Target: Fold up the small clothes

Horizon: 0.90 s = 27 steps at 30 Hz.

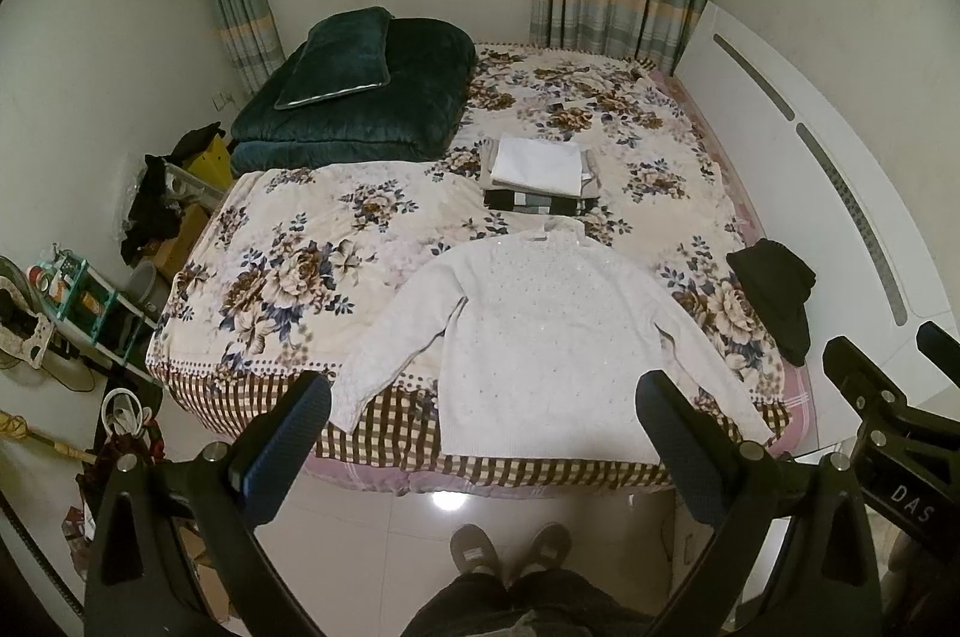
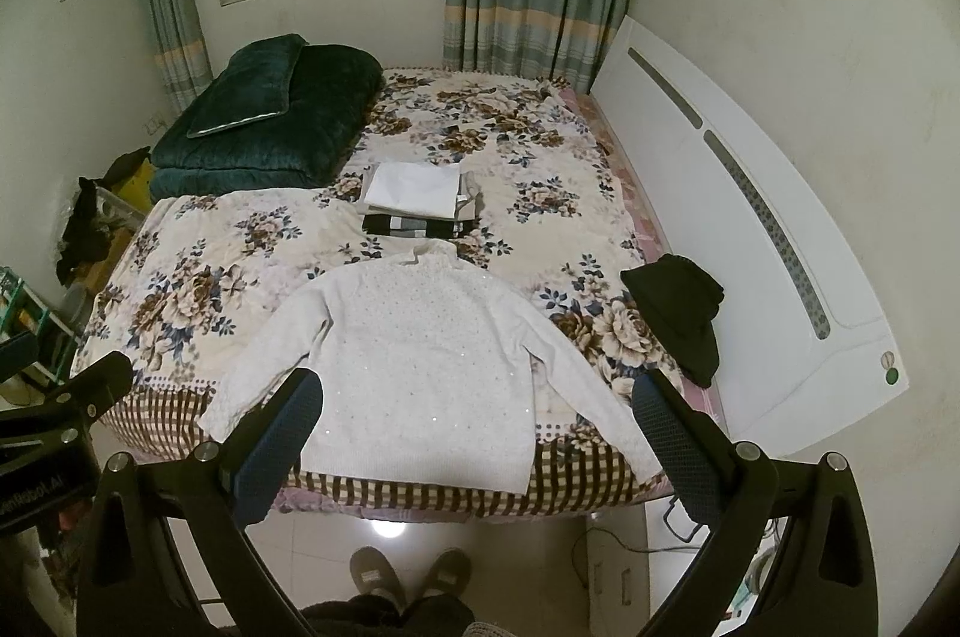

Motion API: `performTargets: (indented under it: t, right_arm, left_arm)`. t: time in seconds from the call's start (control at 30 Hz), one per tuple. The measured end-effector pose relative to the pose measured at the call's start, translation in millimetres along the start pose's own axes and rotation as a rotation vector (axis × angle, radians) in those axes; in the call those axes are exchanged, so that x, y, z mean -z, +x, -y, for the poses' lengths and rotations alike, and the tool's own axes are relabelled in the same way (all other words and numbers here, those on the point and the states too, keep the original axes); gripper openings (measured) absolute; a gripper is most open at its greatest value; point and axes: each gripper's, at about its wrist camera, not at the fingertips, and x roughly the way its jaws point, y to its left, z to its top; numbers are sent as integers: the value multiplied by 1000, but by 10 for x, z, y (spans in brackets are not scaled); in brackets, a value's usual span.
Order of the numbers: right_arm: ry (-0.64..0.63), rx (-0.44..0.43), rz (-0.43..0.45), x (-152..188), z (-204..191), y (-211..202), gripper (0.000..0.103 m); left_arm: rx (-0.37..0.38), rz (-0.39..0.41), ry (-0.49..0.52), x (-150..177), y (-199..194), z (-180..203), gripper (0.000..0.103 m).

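I am holding both grippers above the floor at the near edge of the bed (image 1: 288, 229), well apart from the cloth. The left gripper (image 1: 483, 436) is standing with its fingers wide apart, nothing between them. The right gripper (image 2: 477, 430) is likewise standing spread wide and gripping nothing.

The white sweater (image 1: 540, 337) is lying flat on the flowered bedspread, front up, collar toward the far side, hem hanging just at the near edge over the checked border. Both sleeves are lying angled outward and toward me; the left sleeve is reaching the checked border, the right sleeve is running down to the near right corner.

Just beyond the collar a stack of folded clothes (image 1: 540, 175) is sitting, a white piece on top, a striped dark one at the bottom. A black garment (image 2: 678, 313) is lying crumpled near the right edge of the bed. A dark green quilt (image 1: 354, 97) with a pillow on it is filling the far left corner.

My slippers (image 2: 408, 574) are showing on the tiled floor below
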Motion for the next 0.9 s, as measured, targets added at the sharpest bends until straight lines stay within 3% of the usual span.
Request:
performTargets:
  t: [0.23,0.9]
  right_arm:
    - [-4,1,3,-175,-86,-121,103]
    - [-3,-3,7,-230,-61,-140,103]
  left_arm:
    - [0,4,-1,-7,-7,5,103]
    - [-4,10,-3,-149,-38,126,103]
